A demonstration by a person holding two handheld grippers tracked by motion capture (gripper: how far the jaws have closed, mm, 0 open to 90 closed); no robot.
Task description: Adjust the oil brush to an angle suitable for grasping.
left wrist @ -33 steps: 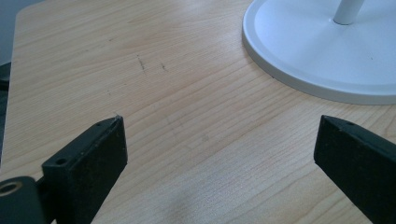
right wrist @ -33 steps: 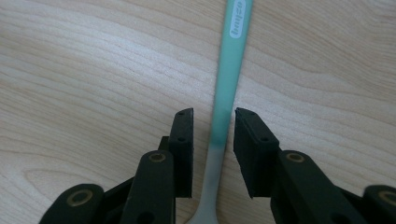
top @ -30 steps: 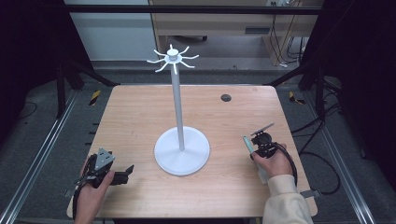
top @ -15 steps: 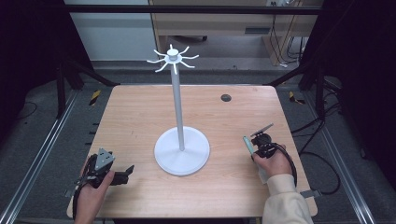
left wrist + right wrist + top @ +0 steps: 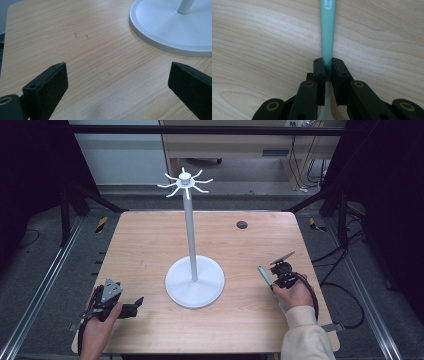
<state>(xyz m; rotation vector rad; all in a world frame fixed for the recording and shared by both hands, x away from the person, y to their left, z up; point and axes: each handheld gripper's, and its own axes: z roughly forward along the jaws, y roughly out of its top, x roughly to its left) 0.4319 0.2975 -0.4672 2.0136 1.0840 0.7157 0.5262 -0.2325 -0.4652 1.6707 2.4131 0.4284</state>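
- Item: right tongs (image 5: 326, 61), clenched on the handle of a mint-green toothbrush (image 5: 328, 32). They have just been closing, with the handle between the pads; the stem runs straight ahead of the tips, low over the table (image 5: 262, 37).
- Item: left tongs (image 5: 115, 75), released, jaws wide, nothing between them. Bare wood lies ahead; the rim of the white stand base (image 5: 170, 32) sits ahead and to one side.
- Item: white stand (image 5: 192, 235), tall pole with hooked arms at the top, between my two tongs in the high view.
- Risk: I hold the handle near one end on narrow pads, so I judge the long free end may pivot or droop once lifted.
- Risk: the handle is smooth and slim; a quick swing could let it slide out.
- Risk: if I carry it toward the stand, the free end could knock the pole or snag an arm and twist in the grip.
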